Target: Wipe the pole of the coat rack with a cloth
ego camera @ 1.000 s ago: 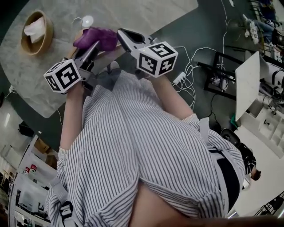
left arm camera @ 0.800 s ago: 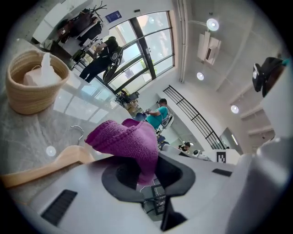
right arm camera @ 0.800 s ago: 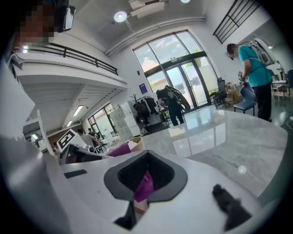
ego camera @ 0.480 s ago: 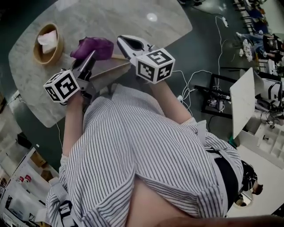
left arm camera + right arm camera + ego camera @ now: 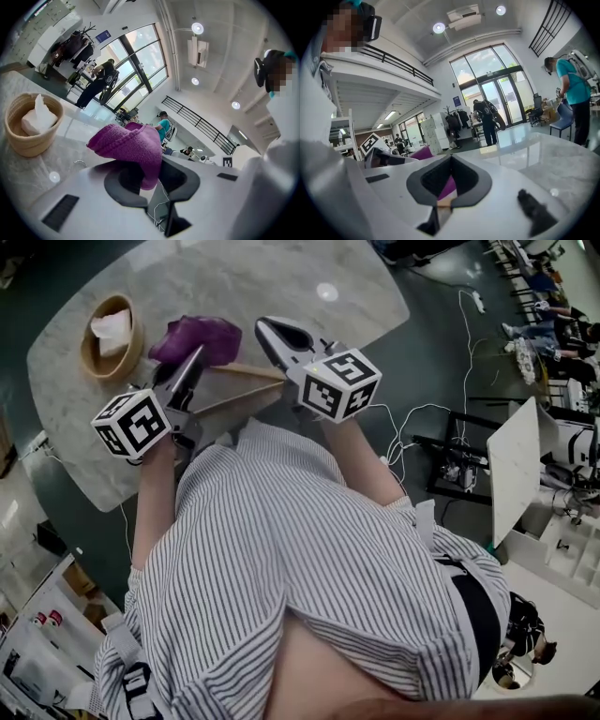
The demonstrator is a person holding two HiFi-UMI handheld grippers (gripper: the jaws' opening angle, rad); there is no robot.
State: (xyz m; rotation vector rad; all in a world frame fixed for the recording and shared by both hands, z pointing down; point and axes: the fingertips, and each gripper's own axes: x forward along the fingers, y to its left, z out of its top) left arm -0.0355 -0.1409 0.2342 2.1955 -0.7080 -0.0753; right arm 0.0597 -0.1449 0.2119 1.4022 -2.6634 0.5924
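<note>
A purple cloth (image 5: 199, 337) hangs bunched from my left gripper (image 5: 197, 357), whose jaws are shut on it. In the left gripper view the cloth (image 5: 129, 145) drapes over the jaw tips of that gripper (image 5: 149, 180) and hides them. Two thin wooden bars of the coat rack (image 5: 251, 372) run between the grippers, just below the cloth. My right gripper (image 5: 270, 329) sits right of the cloth, above the bars, jaws together and empty. Through that gripper's (image 5: 450, 159) jaw gap I see a bit of purple cloth (image 5: 423, 152) and wood.
A round basket with tissue (image 5: 111, 334) stands on the marble table (image 5: 281, 277) left of the cloth. Cables and a power strip (image 5: 384, 409) lie on the dark floor to the right. A white desk (image 5: 520, 446) stands farther right. People stand far off by the windows.
Both grippers keep nearly the same pose with the cloth still held. The head view has shifted, so the table and basket sit a little differently in frame.
</note>
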